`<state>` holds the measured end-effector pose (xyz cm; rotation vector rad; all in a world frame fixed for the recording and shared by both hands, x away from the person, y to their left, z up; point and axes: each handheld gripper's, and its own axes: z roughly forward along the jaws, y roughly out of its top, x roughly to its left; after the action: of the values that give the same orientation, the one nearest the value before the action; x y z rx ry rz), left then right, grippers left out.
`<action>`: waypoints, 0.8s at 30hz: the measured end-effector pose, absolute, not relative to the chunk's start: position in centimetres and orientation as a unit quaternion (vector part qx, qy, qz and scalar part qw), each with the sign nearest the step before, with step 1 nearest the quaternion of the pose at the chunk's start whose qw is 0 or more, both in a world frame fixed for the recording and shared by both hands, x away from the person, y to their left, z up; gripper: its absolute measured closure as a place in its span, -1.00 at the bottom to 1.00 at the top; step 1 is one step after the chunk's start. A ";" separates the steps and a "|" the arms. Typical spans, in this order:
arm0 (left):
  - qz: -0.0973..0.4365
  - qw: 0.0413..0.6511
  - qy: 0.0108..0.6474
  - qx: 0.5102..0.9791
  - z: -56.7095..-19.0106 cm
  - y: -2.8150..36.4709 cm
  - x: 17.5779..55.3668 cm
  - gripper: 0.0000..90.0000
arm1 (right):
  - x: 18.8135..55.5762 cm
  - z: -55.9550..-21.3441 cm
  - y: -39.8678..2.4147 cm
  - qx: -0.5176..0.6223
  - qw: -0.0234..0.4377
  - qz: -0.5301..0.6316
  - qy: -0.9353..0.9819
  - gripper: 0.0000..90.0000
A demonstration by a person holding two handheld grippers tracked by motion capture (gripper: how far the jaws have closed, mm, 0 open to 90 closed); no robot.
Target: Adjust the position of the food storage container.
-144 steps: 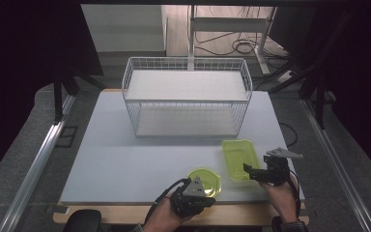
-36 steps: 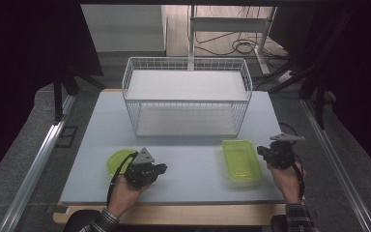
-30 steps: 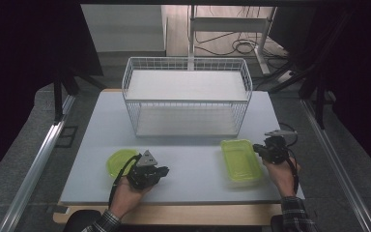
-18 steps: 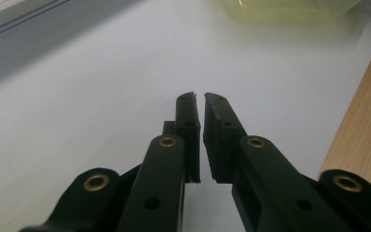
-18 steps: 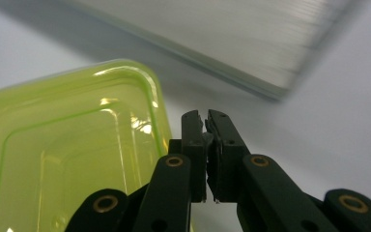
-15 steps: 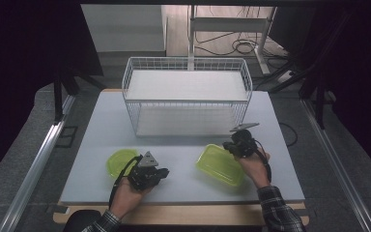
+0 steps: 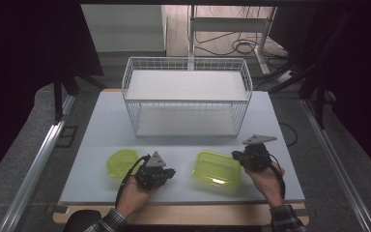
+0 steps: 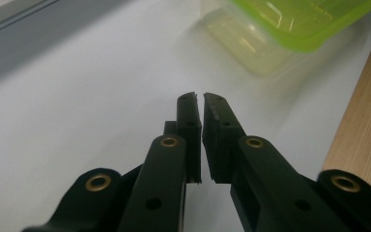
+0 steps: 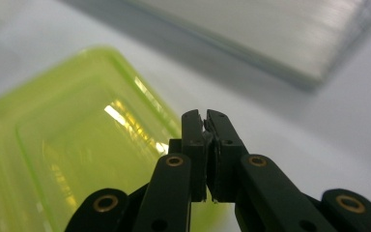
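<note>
Beside tray [image 7: 216, 168], right gripper [image 7: 239, 158] level, clamped

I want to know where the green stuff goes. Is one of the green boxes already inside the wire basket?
No: both the round green box and the rectangular green box sit on the table, in front of the wire basket.

white table [image 7: 101, 121] bears wire basket [image 7: 186, 96], round green tub [image 7: 121, 162], rectangular green tub [image 7: 217, 169].

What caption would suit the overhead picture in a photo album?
Two hand-held grippers at a white table: the right gripper grips a green tray's rim before a wire basket.
</note>
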<state>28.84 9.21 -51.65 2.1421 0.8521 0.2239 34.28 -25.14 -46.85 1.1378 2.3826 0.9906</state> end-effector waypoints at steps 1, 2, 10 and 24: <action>0.090 0.401 0.335 0.848 -51.6 8.9 29.0 0.92 | 33.7 -46.8 -25.8 0.408 0.165 0.346 0.829 0.91; 0.091 0.400 0.331 0.850 -51.6 8.4 29.3 0.92 | 33.4 -46.8 -26.4 0.414 0.168 0.343 0.826 0.91; 0.082 0.385 0.323 0.860 -52.3 4.8 31.8 0.92 | 31.5 -48.5 -28.8 0.458 0.136 0.320 0.818 0.90; 0.066 0.377 0.318 0.867 -52.1 6.2 29.1 0.90 | 34.5 -49.5 -25.2 0.439 0.096 0.308 0.838 0.87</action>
<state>29.14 6.19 -52.06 2.2186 0.8141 0.1695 34.47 -25.24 -49.50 1.3017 2.4830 0.9137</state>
